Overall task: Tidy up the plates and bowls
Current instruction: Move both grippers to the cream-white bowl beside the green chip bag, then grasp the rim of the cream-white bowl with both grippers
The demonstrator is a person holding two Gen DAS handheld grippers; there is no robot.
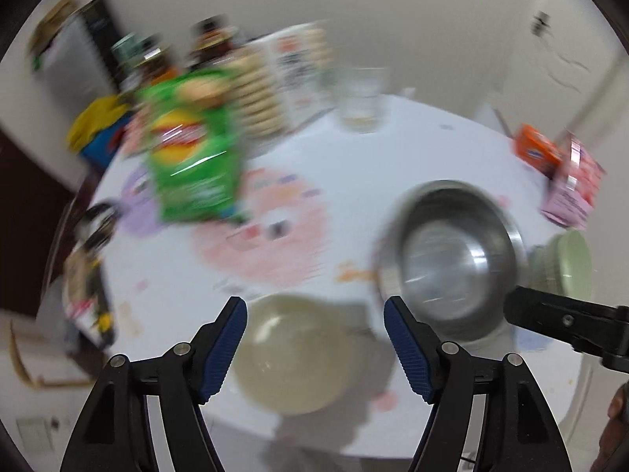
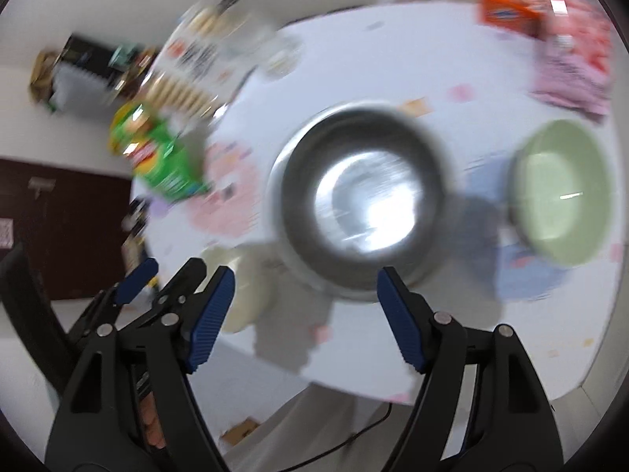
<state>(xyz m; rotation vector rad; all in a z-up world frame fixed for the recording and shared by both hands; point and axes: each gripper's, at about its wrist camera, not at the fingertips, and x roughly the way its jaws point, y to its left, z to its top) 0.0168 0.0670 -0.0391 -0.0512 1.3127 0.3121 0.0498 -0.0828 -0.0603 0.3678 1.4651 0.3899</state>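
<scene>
On the round white worktop, everything's motion-blurred, but both grippers' jaws gape empty: left gripper over a cream bowl, right gripper near the steel bowl, pale green bowl beside.

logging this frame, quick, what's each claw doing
Left claw: open, holding nothing, above the cream bowl.
Right claw: open, holding nothing, in front of the steel bowl.

Both my views are bright but motion-smeared; glare flares in the steel bowl, fisheye bending toward twelve o'clock.
</scene>
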